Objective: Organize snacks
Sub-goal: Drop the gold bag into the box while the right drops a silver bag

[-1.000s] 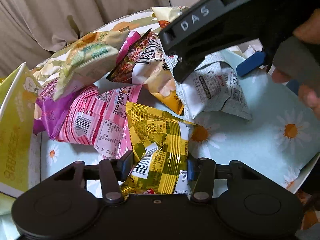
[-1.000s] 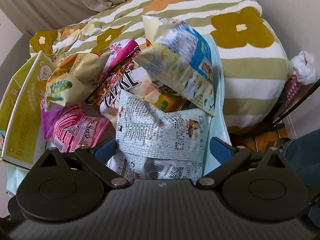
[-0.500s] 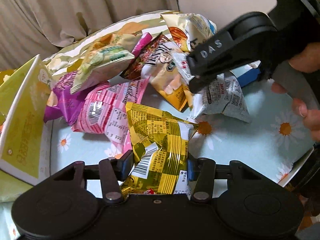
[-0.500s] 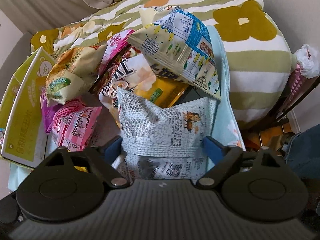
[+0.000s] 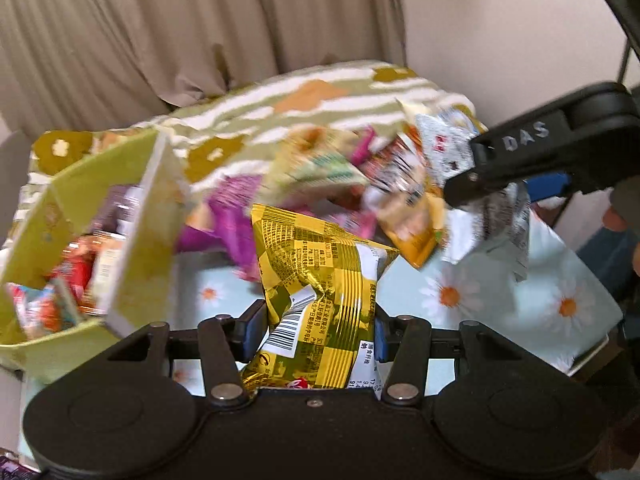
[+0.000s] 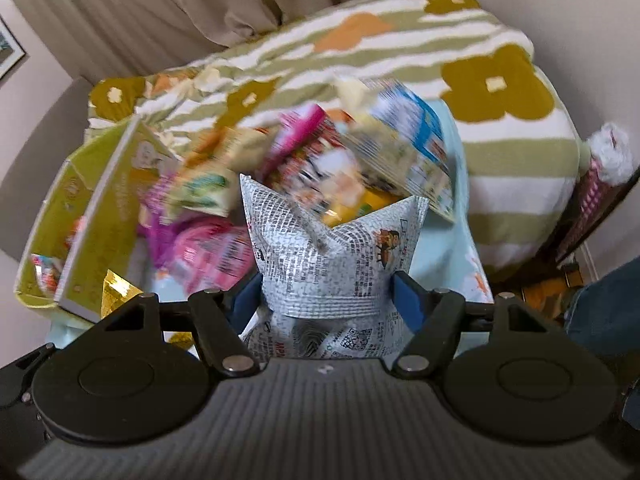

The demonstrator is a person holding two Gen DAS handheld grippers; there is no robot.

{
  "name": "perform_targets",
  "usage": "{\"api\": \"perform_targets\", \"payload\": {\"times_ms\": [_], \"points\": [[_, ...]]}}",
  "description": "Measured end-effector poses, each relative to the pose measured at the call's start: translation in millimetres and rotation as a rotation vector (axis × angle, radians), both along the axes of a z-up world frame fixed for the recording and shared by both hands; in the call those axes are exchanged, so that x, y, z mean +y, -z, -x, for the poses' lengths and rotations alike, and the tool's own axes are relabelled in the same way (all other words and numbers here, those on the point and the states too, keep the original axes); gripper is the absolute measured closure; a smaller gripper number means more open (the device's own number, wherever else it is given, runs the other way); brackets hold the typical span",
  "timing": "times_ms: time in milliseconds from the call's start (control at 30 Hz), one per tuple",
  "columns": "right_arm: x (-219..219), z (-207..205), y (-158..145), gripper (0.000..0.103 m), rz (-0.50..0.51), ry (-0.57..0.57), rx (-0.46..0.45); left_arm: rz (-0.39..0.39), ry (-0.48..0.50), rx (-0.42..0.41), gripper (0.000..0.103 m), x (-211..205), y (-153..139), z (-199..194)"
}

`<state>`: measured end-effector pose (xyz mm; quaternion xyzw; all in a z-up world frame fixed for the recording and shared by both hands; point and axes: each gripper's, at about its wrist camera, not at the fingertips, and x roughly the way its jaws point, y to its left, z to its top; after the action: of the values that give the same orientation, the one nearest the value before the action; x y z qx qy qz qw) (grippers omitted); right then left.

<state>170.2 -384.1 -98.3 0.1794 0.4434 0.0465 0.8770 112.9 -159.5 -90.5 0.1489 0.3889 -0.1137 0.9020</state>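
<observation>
Left gripper (image 5: pixel 320 324): jaws clenched tight on a yellow snack bag (image 5: pixel 316 292), pinched at its crumpled lower part, bag sticking up and out in front. Right gripper (image 6: pixel 326 300): jaws closing on a silver snack bag (image 6: pixel 320 256) covered in tiny print, blue pads already pressing its two sides, top corners spread out like a bow. Same silver bag seen from the left wrist view hanging under the black "DAS" gripper.

Just past the jaws: a blurry heap of more snack bags (image 6: pixel 288 168), pink, purple, orange and blue-and-white, lying on a pale blue cloth with daisies (image 5: pixel 520 304) over the tabletop. Off to the left: a green cardboard box (image 5: pixel 136 240) standing open, with a few snacks already inside. Behind all that: a striped flower blanket (image 6: pixel 460 92) and beige curtains.

Probably the step in hand: carrying both bags over to the green box.

Things that could go wrong:
- Yellow bag slipping out, because shiny and held only low down.
- Silver bag puffy with air, so maybe popping or squirting out if squeezed too hard.
- Two grippers close together, so maybe bumping on the way to one box.
- Box flap standing up on the near side, so maybe catching a bag and tipping the box.
- Swinging bags knocking the heap off the cloth edge.
</observation>
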Motion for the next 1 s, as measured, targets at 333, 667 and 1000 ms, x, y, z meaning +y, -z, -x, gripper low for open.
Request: {"api": "perform_targets", "payload": {"times_ms": [333,667,1000], "points": [[68,-8,-69,0.019,-0.024,-0.089,-0.148,0.036,-0.143,-0.123,0.048,83,-63,-17],[170,-63,-101,0.022,-0.071,-0.174,-0.210,0.050,-0.233,-0.185,0.048,188,-104,-82],[265,-136,-103,0.024,-0.058,-0.177,-0.198,0.094,-0.209,-0.097,0.048,263,-84,-181]]}}
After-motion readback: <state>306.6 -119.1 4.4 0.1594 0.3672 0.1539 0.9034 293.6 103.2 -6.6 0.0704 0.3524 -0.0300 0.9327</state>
